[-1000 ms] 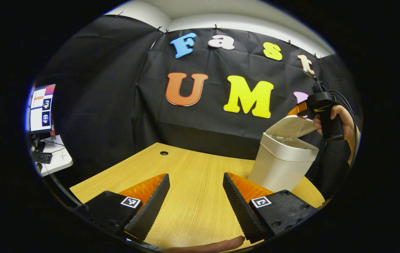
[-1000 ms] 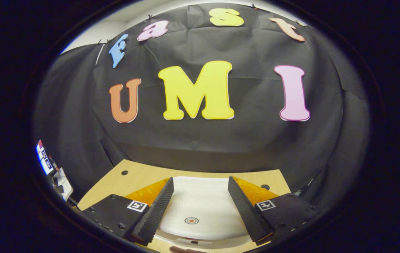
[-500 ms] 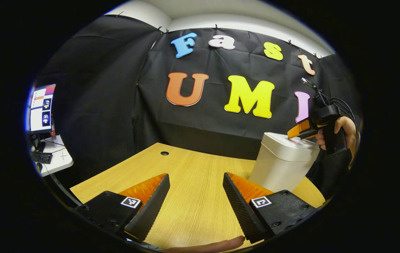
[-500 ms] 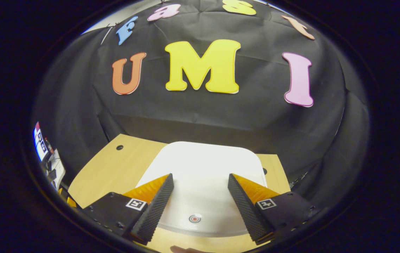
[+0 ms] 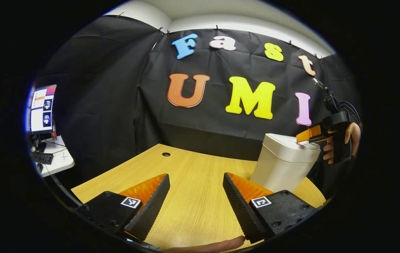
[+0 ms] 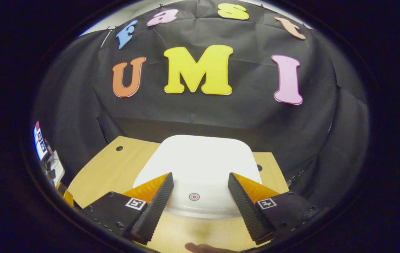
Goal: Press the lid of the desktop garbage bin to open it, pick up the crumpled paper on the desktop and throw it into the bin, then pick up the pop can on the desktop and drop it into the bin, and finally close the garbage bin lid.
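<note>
Lid down on the garbage bin, both grippers spread and empty.

In the left gripper view the garbage bin (image 5: 282, 165) stands at the far right of the wooden desk (image 5: 185, 182), its lid (image 5: 287, 142) lying flat. The right gripper (image 5: 307, 134), held by a hand (image 5: 340, 144), sits just at the lid's right edge; contact cannot be told. In the right gripper view the right gripper's fingers stand wide apart over the lid's near edge. The left gripper (image 5: 196, 202) hovers low over bare desk, jaws spread, pinching nothing.
</note>
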`<action>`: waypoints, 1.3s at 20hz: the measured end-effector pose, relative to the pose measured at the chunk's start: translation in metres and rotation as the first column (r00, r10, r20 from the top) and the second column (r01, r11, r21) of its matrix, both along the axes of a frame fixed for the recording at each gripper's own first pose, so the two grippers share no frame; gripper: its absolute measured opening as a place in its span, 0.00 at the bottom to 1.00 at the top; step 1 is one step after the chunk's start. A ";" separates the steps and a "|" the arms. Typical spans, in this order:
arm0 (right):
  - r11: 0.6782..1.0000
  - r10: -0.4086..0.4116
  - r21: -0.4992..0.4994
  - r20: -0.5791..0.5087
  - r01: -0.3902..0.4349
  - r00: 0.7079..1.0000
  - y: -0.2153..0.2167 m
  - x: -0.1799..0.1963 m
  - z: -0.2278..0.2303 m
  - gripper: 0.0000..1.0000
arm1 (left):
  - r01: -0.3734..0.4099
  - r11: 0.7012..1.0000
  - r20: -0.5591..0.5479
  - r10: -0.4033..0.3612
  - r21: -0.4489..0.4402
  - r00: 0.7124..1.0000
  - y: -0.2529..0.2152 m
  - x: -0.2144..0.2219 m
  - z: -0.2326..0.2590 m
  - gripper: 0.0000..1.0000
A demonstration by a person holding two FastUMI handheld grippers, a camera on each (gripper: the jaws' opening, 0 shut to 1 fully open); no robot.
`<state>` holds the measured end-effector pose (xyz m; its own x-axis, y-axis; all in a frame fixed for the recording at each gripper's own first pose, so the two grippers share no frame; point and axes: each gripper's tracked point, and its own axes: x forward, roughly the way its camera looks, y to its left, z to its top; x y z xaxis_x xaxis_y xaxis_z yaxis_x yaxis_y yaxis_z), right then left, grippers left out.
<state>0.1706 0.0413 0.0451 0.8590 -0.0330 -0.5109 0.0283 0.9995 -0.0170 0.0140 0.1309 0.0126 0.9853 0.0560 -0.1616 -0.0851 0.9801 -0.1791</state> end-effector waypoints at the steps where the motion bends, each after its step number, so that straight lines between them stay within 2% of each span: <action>1: 1.000 0.003 -0.004 0.003 -0.003 1.000 0.000 -0.005 -0.001 0.96 | -0.001 1.000 0.001 0.001 0.001 1.000 0.001 -0.001 0.000 0.98; 2: 1.000 0.008 -0.004 0.006 -0.008 1.000 0.001 -0.009 -0.001 0.99 | 0.000 1.000 0.002 0.000 0.000 1.000 0.000 -0.001 0.000 0.98; 4: 1.000 0.019 0.004 0.024 -0.019 1.000 0.000 -0.013 -0.003 0.96 | 0.004 1.000 0.000 -0.004 -0.004 1.000 -0.003 0.001 0.000 0.98; 5: 1.000 0.022 0.008 0.029 -0.022 0.999 0.000 -0.013 -0.005 0.99 | 0.009 1.000 -0.002 -0.009 -0.009 1.000 -0.005 0.000 0.000 0.98; 11: 0.998 0.066 0.013 0.147 -0.068 0.987 0.000 -0.014 -0.011 1.00 | 0.034 0.999 0.003 -0.034 -0.016 0.999 -0.016 -0.001 0.001 0.98; 14: 0.997 0.055 0.034 0.212 -0.064 0.976 -0.001 -0.014 -0.012 1.00 | 0.050 0.999 0.002 -0.050 -0.017 0.999 -0.024 0.000 0.001 0.98; 15: 0.997 0.047 0.046 0.227 -0.059 0.973 -0.001 -0.014 -0.013 0.97 | 0.056 0.998 0.000 -0.056 -0.017 0.998 -0.027 0.000 0.001 0.98; 17: 0.994 0.022 0.100 0.259 -0.050 0.966 0.000 -0.014 -0.006 1.00 | 0.067 0.998 0.000 -0.067 -0.017 0.998 -0.032 -0.002 0.002 0.98; 18: 0.993 0.026 0.100 0.269 -0.055 0.963 0.001 -0.012 -0.004 0.99 | 0.068 0.998 0.002 -0.068 -0.012 0.998 -0.033 -0.002 0.002 0.98; 21: 0.997 0.074 0.015 0.274 -0.081 0.959 0.001 -0.011 -0.005 0.95 | 0.070 0.998 0.006 -0.070 -0.001 0.998 -0.034 -0.002 0.002 0.98; 22: 0.997 0.067 0.026 0.257 -0.076 0.964 0.000 -0.012 -0.005 0.98 | 0.072 0.997 0.005 -0.072 -0.003 0.997 -0.034 -0.001 0.002 0.98; 24: 0.995 0.044 0.073 0.246 -0.063 0.968 0.001 -0.013 -0.001 0.98 | 0.069 0.998 0.000 -0.069 -0.006 0.998 -0.033 0.000 0.001 0.98; 26: 0.995 0.061 0.061 0.261 -0.079 0.963 0.003 -0.013 0.003 0.96 | 0.057 0.998 -0.006 -0.057 -0.005 0.998 -0.027 0.000 -0.001 0.98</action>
<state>0.1574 0.0447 0.0486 0.9609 0.0601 -0.2703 -0.0479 0.9975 0.0516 0.0141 0.1035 0.0117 0.9858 -0.0014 -0.1676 -0.0298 0.9825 -0.1837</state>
